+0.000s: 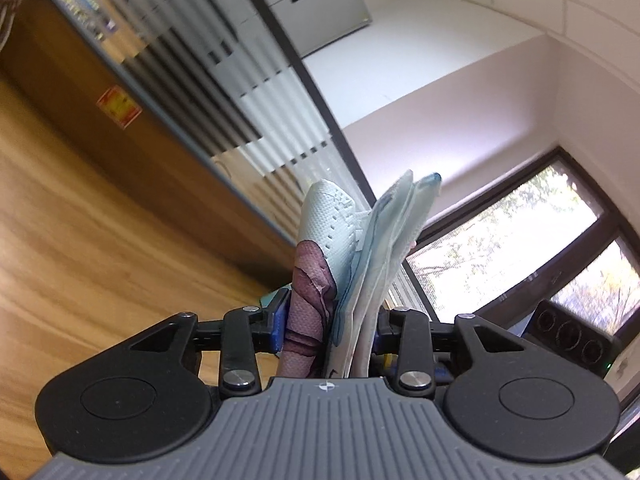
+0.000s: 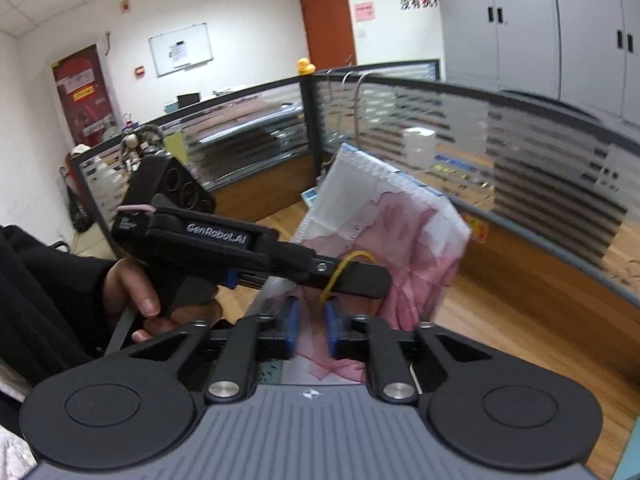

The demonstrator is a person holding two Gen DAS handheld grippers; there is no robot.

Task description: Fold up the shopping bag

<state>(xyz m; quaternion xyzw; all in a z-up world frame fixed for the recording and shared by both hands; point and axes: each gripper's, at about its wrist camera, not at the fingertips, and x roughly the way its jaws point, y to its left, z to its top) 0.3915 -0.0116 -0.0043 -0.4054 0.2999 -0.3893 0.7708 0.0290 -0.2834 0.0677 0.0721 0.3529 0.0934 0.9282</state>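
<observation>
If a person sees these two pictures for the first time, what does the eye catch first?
First the folded bag, white and pink, standing up in the middle of the left wrist view, pinched in the left gripper. In the right wrist view the same bag hangs over the wooden desk, with the right gripper just below it. A small yellow duck sits on top of the partition behind.

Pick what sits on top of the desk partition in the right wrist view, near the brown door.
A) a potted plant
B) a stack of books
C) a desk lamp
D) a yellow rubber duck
D: a yellow rubber duck perches on the top edge of the striped glass partition, just left of the brown door.
</observation>
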